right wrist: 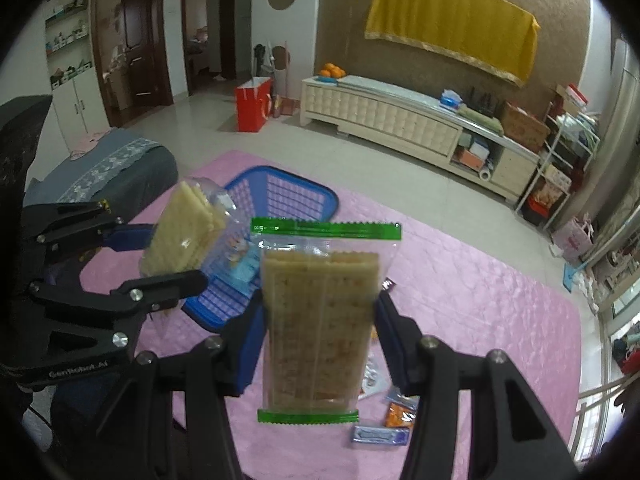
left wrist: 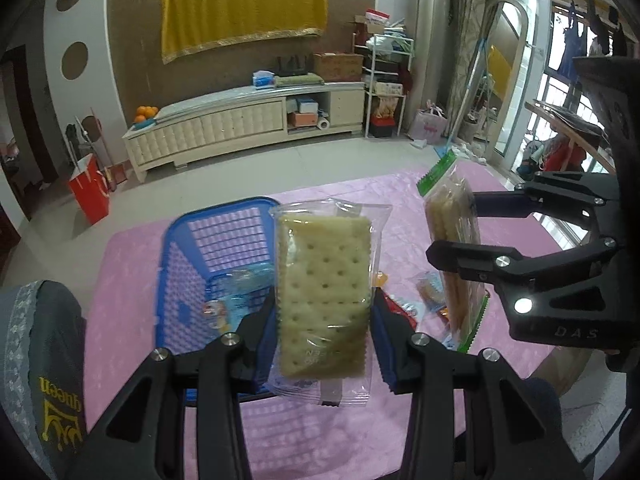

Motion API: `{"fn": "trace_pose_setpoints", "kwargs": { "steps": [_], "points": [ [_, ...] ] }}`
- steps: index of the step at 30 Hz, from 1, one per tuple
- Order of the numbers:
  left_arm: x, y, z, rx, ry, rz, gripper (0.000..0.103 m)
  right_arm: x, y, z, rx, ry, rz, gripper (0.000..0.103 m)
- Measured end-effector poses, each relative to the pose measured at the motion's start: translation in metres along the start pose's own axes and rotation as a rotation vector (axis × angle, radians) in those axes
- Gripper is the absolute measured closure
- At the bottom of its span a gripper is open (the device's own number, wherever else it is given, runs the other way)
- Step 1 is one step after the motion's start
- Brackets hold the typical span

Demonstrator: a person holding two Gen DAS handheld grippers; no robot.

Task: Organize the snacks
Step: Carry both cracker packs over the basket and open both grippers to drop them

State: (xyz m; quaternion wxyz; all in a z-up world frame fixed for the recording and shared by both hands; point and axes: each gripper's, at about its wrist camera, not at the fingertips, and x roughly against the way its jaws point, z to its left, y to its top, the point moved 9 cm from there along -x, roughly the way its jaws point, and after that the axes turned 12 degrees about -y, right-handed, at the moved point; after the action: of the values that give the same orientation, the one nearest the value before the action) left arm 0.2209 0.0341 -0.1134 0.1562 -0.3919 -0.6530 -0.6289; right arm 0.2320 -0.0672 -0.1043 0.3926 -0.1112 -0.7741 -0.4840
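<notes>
We pinch a clear-wrapped cracker pack (left wrist: 324, 296) upright in our left gripper (left wrist: 323, 320) and a green-edged cracker pack (right wrist: 320, 320), long axis vertical, in our right gripper (right wrist: 320, 332), above the blue basket (left wrist: 224, 232) on the pink cloth (left wrist: 400, 200).

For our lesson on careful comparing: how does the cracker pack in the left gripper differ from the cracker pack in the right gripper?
The left gripper holds a clear cracker pack with no coloured trim; the right gripper holds a green-edged cracker pack. The clear pack shows one pale, dotted cracker face; the green-edged one shows browner, speckled crackers side by side. Both are see-through wrappers, held upright above the pink mat, near the blue basket.
</notes>
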Motion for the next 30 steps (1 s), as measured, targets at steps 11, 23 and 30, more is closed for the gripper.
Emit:
{"fn": "trace_pose_setpoints", "kwargs": {
  "steps": [11, 23, 30],
  "points": [
    [0.031, -0.007, 0.063, 0.066, 0.028, -0.008, 0.064, -0.014, 0.031, 0.047, -0.009, 0.062, -0.007, 0.046],
    [0.007, -0.004, 0.123, 0.109, 0.067, 0.041, 0.064, -0.073, 0.055, 0.066, -0.064, 0.088, 0.047, 0.046],
    [-0.025, 0.0, 0.145, 0.142, 0.056, 0.077, 0.063, -0.106, 0.059, 0.066, -0.116, 0.11, 0.104, 0.046]
  ]
}}
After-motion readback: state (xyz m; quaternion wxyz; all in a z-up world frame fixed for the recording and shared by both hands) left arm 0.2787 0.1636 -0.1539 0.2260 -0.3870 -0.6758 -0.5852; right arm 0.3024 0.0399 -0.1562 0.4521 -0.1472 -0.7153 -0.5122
